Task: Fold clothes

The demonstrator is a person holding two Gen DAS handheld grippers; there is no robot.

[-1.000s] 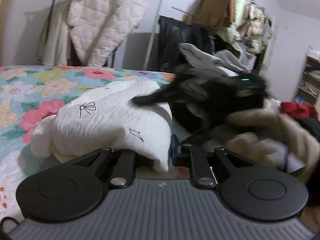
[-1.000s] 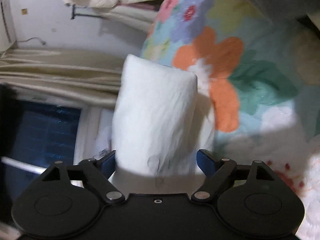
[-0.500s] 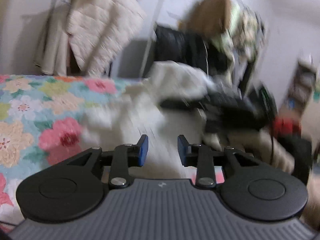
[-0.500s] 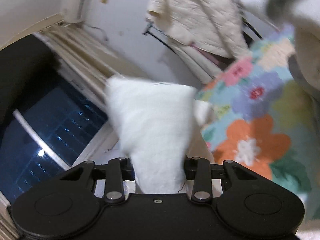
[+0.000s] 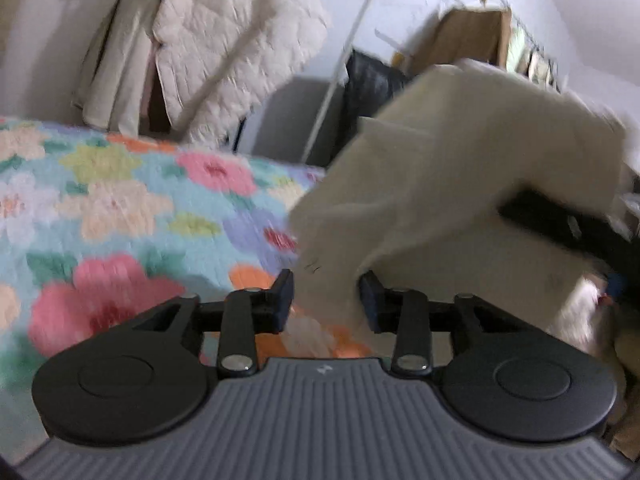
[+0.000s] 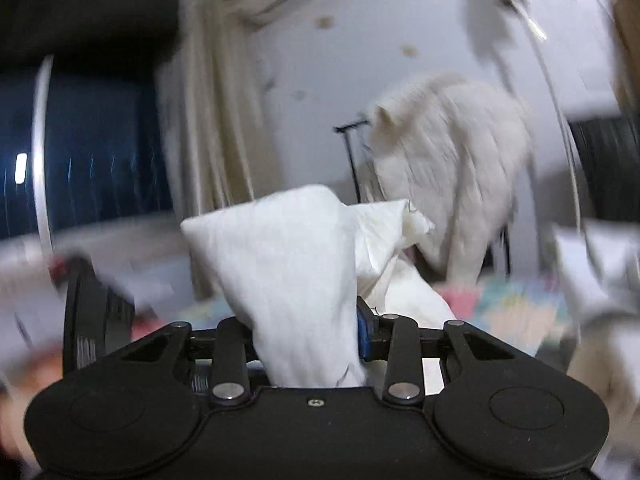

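both grippers are up over the floral bed (image 5: 120, 208): the right gripper (image 6: 304, 340) is clamped on the white garment (image 6: 288, 264), whose loose corner hangs between the parted fingers of the left gripper (image 5: 325, 300), unpinched.

Left half of the frame is wide open over the floral bedspread (image 5: 120, 208), but the lifted white garment (image 5: 440, 184) fills the right side, hanging between the left hand-held gripper (image 5: 326, 300) fingers, with the quilted jacket (image 5: 228, 40) behind.
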